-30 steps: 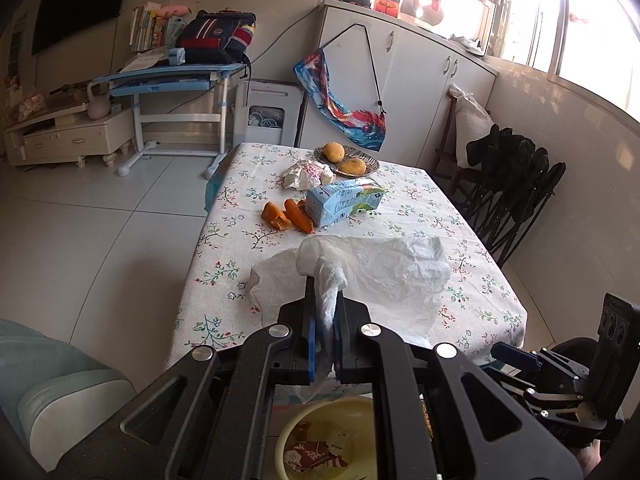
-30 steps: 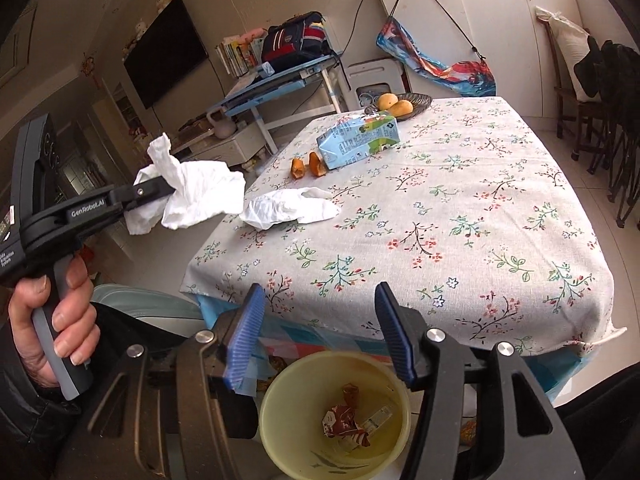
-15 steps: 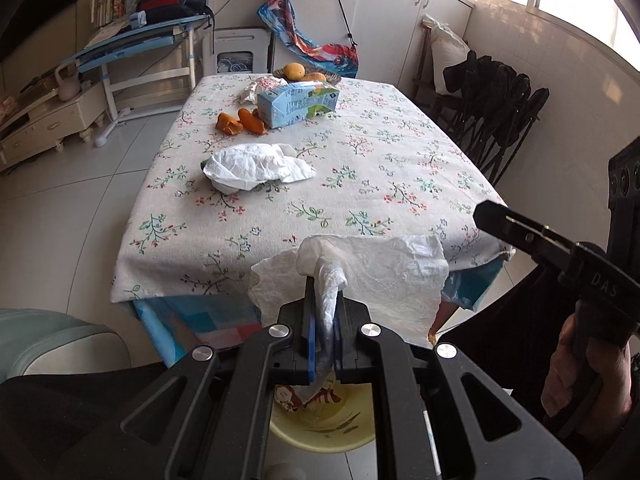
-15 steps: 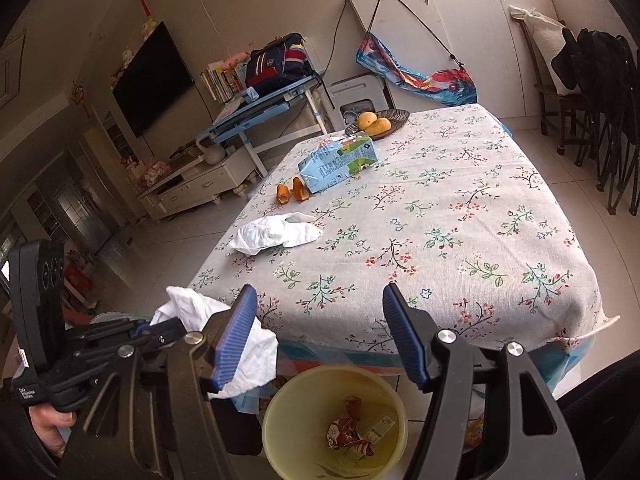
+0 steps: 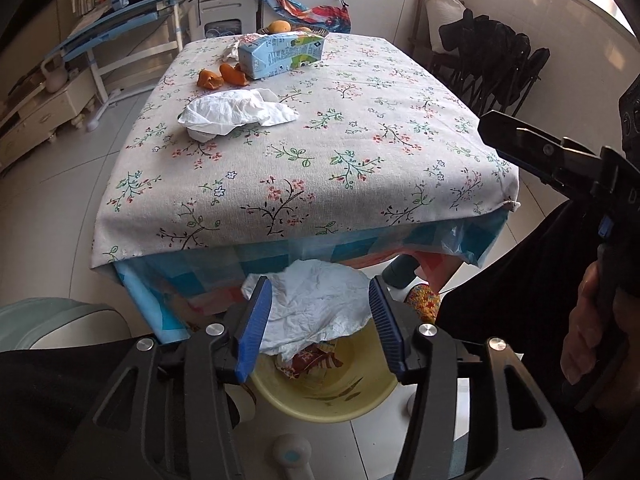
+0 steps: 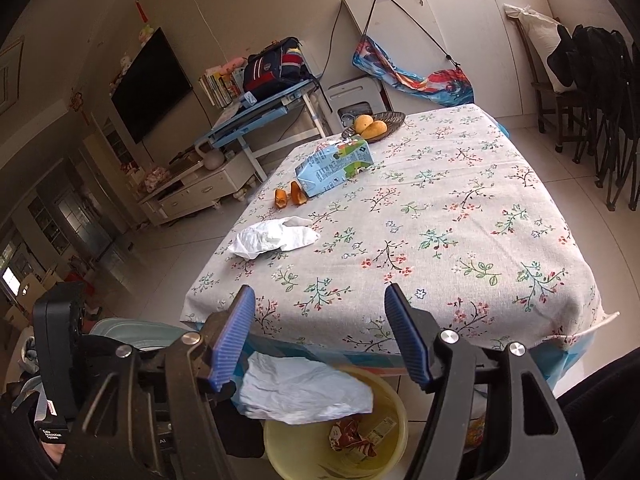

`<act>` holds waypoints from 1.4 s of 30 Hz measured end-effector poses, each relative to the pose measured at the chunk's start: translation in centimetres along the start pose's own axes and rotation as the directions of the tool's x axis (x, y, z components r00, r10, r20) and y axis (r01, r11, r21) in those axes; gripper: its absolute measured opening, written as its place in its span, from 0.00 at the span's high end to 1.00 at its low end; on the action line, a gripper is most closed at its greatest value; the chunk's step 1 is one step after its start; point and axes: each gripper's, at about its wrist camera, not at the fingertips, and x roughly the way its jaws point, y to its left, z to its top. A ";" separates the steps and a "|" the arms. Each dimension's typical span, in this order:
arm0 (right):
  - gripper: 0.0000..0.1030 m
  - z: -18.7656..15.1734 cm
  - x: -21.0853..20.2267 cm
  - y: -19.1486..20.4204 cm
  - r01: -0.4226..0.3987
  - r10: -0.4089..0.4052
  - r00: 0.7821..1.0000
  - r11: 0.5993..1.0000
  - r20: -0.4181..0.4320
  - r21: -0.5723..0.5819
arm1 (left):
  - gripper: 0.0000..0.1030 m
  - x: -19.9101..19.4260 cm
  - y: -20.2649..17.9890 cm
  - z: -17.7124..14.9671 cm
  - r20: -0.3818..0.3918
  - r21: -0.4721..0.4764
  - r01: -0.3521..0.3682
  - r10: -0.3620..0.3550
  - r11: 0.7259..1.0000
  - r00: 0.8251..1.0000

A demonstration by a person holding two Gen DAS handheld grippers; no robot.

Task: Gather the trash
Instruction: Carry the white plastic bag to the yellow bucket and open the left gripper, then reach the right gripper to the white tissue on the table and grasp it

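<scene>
Below the table's near edge stands one yellow bin [image 5: 328, 396], with wrappers [image 6: 352, 436] at its bottom and one crumpled tissue [image 5: 316, 308] hanging over its mouth. That tissue sits between the blue pads of the left hand-held gripper [image 5: 320, 320], whose jaws have just been opening; the pads stand apart from the paper and no longer press it. A second ago the same tissue was pinched tight in closed jaws, held up above the table's near-left corner; now it is down over the bin, loose.

On the table [image 5: 400, 128] itself: one more crumpled tissue [image 5: 236, 110] near the left edge, two pieces of orange peel [image 5: 222, 76] further back along that edge, one blue milk carton [image 5: 280, 54] lying on its side just behind them, one small white wad [image 5: 232, 50] beside the carton, and one dish [image 6: 390, 122] at the far edge holding two yellow fruits [image 6: 370, 125]. None of these has shifted since the earlier frames.

Two grippers show in all. The right hand-held gripper [image 6: 320, 336] hangs over the near edge with its jaws apart and nothing between them; they have been widening slightly. Seen from the left wrist, a hand [image 5: 588, 328] holds its handle at the right
</scene>
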 end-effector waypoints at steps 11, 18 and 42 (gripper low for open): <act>0.36 -0.1 0.1 -0.1 0.002 -0.002 1.000 1.000 -0.002 -0.003 | 0.47 -1.9 1.5 0.8 0.098 -0.086 -0.006 0.014 0.996 0.995; 0.36 -0.1 0.2 0.1 0.006 -0.006 1.000 1.000 -0.001 -0.013 | 0.47 -2.9 3.4 1.1 0.157 -0.183 -0.036 0.066 0.983 0.985; 0.35 -1.3 1.6 5.0 0.116 -0.125 0.992 0.947 -0.010 -0.299 | 0.42 -3.8 7.6 0.8 0.208 -0.396 -0.063 0.157 0.916 0.965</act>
